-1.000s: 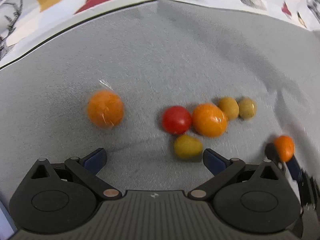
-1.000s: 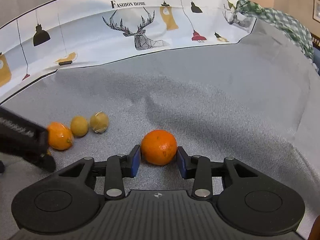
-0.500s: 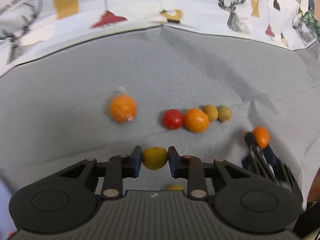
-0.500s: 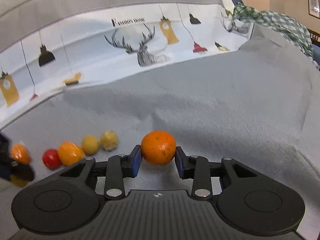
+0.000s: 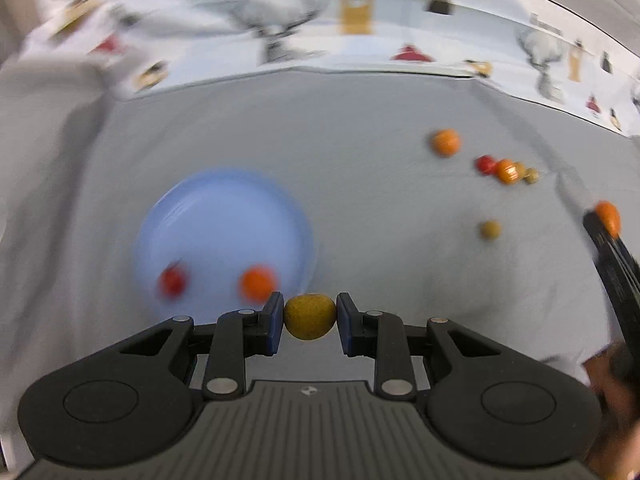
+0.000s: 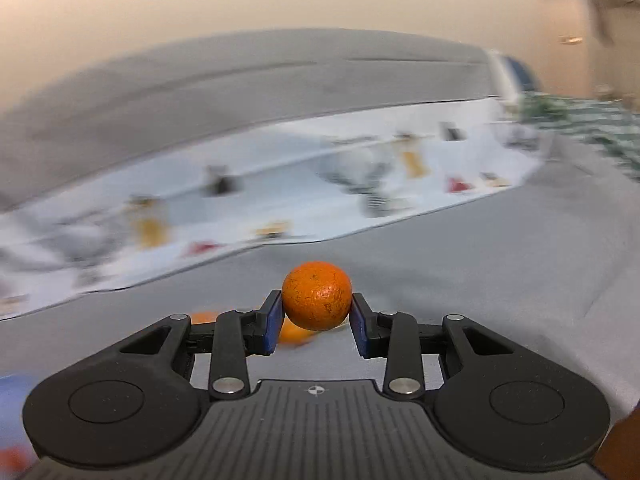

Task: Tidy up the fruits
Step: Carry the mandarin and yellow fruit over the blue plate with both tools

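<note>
My left gripper (image 5: 310,322) is shut on a small yellow-green fruit (image 5: 310,322) and holds it above the grey cloth, just right of a light blue plate (image 5: 224,216). The plate holds a red fruit (image 5: 173,282) and an orange fruit (image 5: 258,282). My right gripper (image 6: 317,312) is shut on an orange mandarin (image 6: 317,295); it also shows at the right edge of the left wrist view (image 5: 608,216). Loose fruit lies at the right: an orange one (image 5: 446,142), a red one (image 5: 485,164), an orange one (image 5: 506,171) and a yellow one (image 5: 490,229).
A grey cloth (image 5: 360,128) covers the surface, with a white printed fabric band (image 5: 360,28) along the back. In the blurred right wrist view, orange fruit (image 6: 296,334) shows below the fingers and a blue plate edge (image 6: 12,392) at the lower left.
My left gripper closed on the yellow-green fruit, lifted it and swung left to the blue plate. My right gripper lifted the mandarin off the cloth and tilted up.
</note>
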Demonstrator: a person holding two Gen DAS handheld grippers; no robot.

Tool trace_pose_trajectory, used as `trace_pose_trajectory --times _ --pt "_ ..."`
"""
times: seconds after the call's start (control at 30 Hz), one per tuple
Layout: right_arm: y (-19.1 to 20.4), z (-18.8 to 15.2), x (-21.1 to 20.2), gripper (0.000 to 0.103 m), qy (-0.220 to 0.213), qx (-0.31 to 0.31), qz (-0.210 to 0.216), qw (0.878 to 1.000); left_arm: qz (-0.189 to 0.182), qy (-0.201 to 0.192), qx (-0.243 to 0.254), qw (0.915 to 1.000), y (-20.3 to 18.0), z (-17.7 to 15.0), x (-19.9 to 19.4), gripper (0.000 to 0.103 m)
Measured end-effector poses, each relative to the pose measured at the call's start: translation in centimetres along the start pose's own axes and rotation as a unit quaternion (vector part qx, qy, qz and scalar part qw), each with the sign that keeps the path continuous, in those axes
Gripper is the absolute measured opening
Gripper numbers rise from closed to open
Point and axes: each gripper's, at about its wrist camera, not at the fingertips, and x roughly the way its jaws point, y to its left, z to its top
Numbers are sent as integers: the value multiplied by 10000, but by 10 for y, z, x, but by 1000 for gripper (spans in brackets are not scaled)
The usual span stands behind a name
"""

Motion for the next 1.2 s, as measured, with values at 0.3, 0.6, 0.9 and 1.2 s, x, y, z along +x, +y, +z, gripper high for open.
trace_pose_trajectory --times 0.3,0.6,0.9,1.2 --pt "79 -29 -150 37 1033 -440 2075 9718 -19 -191 -550 9983 81 -94 -59 31" --pt "145 -38 -208 37 1009 -1494 2691 9461 -198 -457 -1015 9936 121 -147 -85 31" --pt "162 -39 -224 37 951 -1887 2619 9417 -354 -664 -1121 9908 138 -154 -92 31" --pt "166 -42 -221 37 1022 -1992 2504 9419 -448 -638 -1187 9899 145 -153 -85 31"
